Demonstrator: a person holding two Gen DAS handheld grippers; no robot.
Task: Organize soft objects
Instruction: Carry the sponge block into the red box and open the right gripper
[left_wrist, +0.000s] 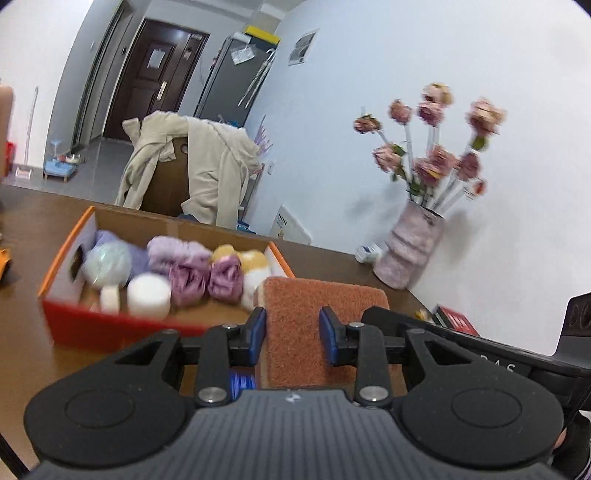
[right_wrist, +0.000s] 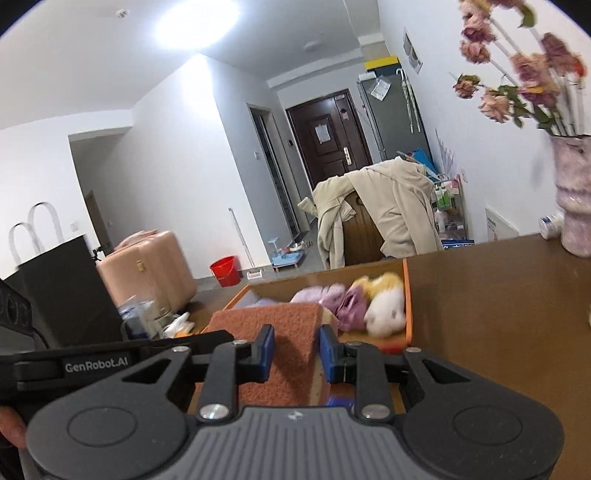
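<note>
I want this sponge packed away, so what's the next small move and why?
Probably carry the orange scouring sponge forward over the cardboard box: both the left gripper and right gripper clamp it, short of the box holding other soft items.

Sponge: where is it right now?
The sponge is clamped between both grippers, left and right, in front of the box, centre of both views.
</note>
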